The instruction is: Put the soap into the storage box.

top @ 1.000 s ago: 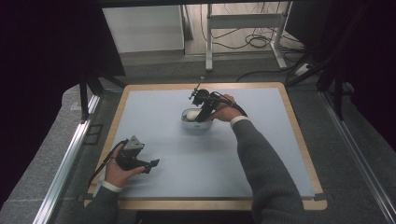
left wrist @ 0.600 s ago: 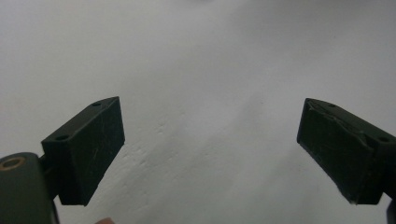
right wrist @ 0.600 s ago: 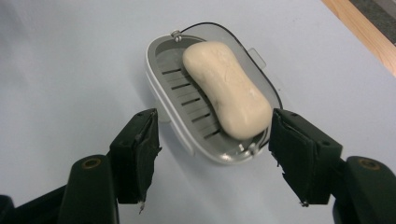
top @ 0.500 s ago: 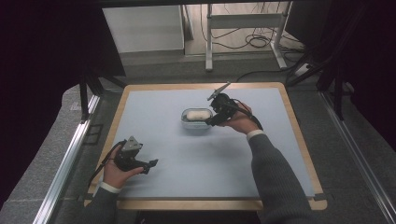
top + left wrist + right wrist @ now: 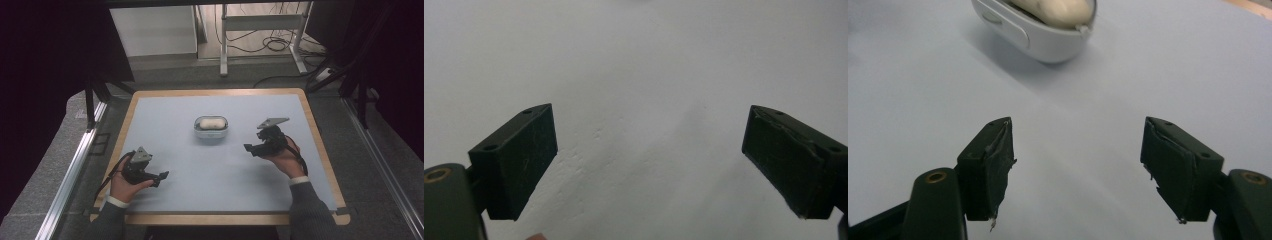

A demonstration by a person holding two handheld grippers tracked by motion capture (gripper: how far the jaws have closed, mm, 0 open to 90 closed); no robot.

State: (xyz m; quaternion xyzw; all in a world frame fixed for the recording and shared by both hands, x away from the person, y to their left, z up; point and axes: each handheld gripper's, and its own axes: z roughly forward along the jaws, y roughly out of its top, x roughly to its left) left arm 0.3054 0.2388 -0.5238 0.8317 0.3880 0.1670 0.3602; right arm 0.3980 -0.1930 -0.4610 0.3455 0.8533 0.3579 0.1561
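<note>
A pale blue mat (image 5: 215, 165) covers the tabletop (image 5: 312, 127), which has a wooden border. Near the middle of the mat, a little toward the far side, stands a small white container (image 5: 211, 128) with rounded corners. Inside it lies a pale, rounded object (image 5: 211, 122); what it is I cannot tell.

The left tool (image 5: 161, 176) is at the near left part of the mat, held by the person's left hand (image 5: 125, 184). In the left gripper view its two black jaws stand wide apart, and between them there is nothing except the bare mat surface (image 5: 644, 100). A black cable (image 5: 107, 177) goes from this tool toward the left edge of the tabletop.

The right tool (image 5: 248, 148) is to the right of the container and a little nearer to the person, held by the right hand (image 5: 285, 159); a grey three-cornered plate (image 5: 271, 121) sits on top of it. It points to the left, toward the container, but it is apart from it. In the right gripper view the jaws are also spread wide with nothing between them, and the container (image 5: 1038, 25) shows ahead of them at the top edge, with the pale object (image 5: 1058, 7) in it.
</note>
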